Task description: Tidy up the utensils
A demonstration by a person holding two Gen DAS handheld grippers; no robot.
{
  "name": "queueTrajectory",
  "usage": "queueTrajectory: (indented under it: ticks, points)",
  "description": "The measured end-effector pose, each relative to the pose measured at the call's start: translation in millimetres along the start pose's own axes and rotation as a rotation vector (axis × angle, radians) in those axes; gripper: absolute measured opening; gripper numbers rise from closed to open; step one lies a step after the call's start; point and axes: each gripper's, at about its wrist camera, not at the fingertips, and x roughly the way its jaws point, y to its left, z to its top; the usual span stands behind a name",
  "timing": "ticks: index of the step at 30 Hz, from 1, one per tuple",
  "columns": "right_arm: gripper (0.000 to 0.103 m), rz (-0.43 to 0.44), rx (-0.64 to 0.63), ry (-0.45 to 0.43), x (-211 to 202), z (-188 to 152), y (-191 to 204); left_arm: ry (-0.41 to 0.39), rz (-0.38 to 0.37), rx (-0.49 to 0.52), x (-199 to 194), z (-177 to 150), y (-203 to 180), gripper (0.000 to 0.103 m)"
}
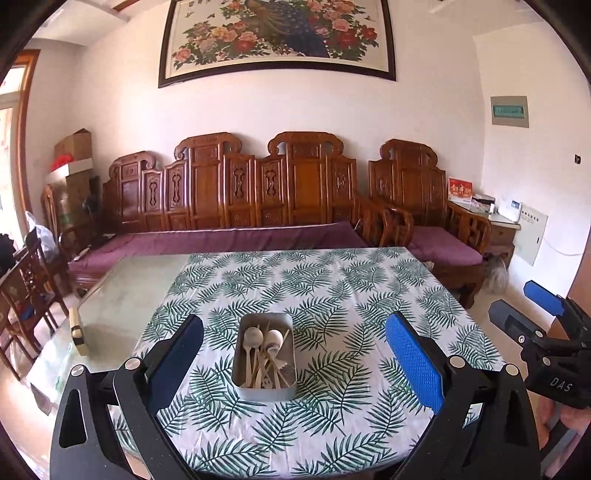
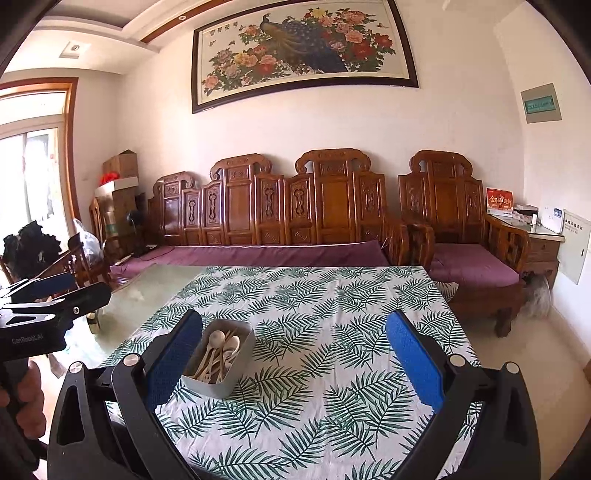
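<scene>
A grey rectangular metal tin (image 1: 265,357) of pale wooden spoons and forks (image 1: 263,354) sits centred between your left gripper (image 1: 293,363), fingers spread and empty, long axis pointing away. Your right gripper (image 2: 293,363), likewise spread, has it lower left.

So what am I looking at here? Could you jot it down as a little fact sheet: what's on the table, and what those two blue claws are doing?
Surface: table with leaf-print tablecloth
Container: grey rectangular tin, resting on the cloth
Contents: wooden spoons and forks, piled loosely, unsorted
Left gripper: open, holding nothing, tin centred between its fingers in its view
Right gripper: open, holding nothing, tin near its left finger
Contact with tin: none visible
Backdrop: carved wooden sofa, peacock painting
</scene>
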Motion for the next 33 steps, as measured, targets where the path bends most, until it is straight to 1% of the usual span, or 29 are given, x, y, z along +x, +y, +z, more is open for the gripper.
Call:
queueTrajectory:
  ticks: [33]
  points:
    - [0.1, 0.001, -0.002, 0.002, 0.6, -0.7, 0.7, 0.001, -0.008, -0.011, 0.1, -2.8, 2.5, 0.095]
